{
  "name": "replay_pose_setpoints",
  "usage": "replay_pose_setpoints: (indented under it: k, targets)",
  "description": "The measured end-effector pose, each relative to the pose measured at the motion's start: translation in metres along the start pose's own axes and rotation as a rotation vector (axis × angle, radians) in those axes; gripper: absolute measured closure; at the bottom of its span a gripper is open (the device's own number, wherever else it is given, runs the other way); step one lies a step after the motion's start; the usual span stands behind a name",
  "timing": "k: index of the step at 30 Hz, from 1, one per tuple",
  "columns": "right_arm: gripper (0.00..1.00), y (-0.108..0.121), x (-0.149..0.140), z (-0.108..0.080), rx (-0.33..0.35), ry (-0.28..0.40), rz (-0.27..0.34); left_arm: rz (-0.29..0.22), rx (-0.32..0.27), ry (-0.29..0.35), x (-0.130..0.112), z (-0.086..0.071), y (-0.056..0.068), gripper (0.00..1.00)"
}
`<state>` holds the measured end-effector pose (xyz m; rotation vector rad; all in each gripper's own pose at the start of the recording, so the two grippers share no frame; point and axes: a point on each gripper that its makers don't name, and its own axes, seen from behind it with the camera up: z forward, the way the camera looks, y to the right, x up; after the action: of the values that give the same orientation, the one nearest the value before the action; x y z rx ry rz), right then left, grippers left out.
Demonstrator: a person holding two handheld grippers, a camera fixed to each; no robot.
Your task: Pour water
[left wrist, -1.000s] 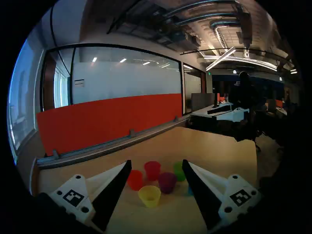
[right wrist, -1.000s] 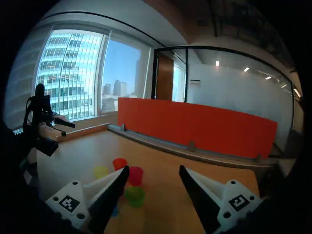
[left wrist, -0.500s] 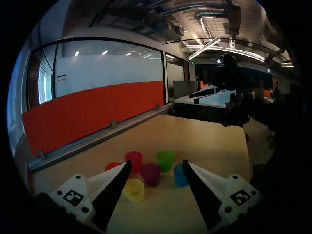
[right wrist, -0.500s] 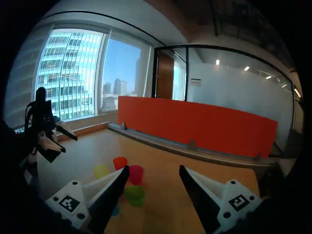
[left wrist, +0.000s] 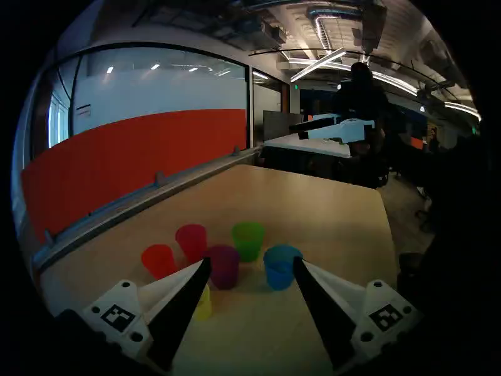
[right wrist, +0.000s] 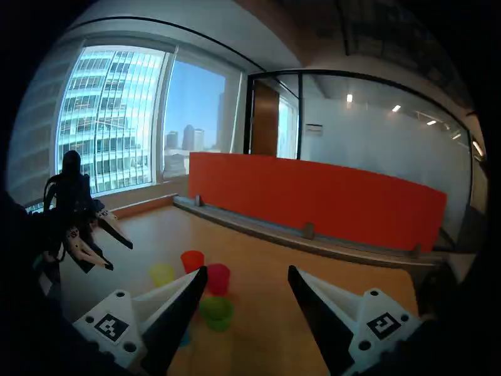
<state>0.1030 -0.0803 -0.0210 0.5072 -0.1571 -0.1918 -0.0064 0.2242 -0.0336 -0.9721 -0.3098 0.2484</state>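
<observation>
Cups in six colours stand grouped on the pale wooden counter [left wrist: 325, 213]; I take the small purple plastic cup [left wrist: 223, 266] as my marker. Over the last second my left claw [left wrist: 250, 259] has swung across the group and dipped nearer. In the left gripper view the blue plastic cup [left wrist: 281, 266] stands just right of the purple one, now close to the claw's right finger. The green plastic cup [left wrist: 248, 240] is behind the purple one, the pink plastic cup [left wrist: 191, 241] and red plastic cup [left wrist: 158, 260] behind-left, and the yellow plastic cup [left wrist: 202, 305] front-left, half hidden. Both claws are spread wide and hold nothing; my right claw [right wrist: 246, 269] has barely moved. I judge I'm lining up on the blue or purple cup. Which one holds water I cannot tell.
</observation>
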Motion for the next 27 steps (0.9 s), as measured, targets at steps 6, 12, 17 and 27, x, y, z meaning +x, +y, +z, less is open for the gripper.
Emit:
replay_pose_setpoints:
  k: [6, 12, 17, 27]
  targets:
    - [0.01, 0.001, -0.003, 0.002, 0.003, -0.002, 0.003, 0.009, -0.036, -0.026, -0.011, 0.018, 0.011, 0.03]
    - [0.01, 0.003, -0.005, 0.005, 0.001, -0.007, 0.007, 0.019, -0.064, -0.060, -0.024, 0.038, 0.020, 0.03]
    - [0.01, 0.006, -0.009, 0.006, 0.000, -0.012, 0.012, 0.025, -0.082, -0.092, -0.035, 0.053, 0.026, 0.03]
    - [0.01, 0.012, -0.014, 0.010, -0.009, -0.025, 0.015, 0.029, -0.141, -0.132, -0.051, 0.079, 0.043, 0.03]
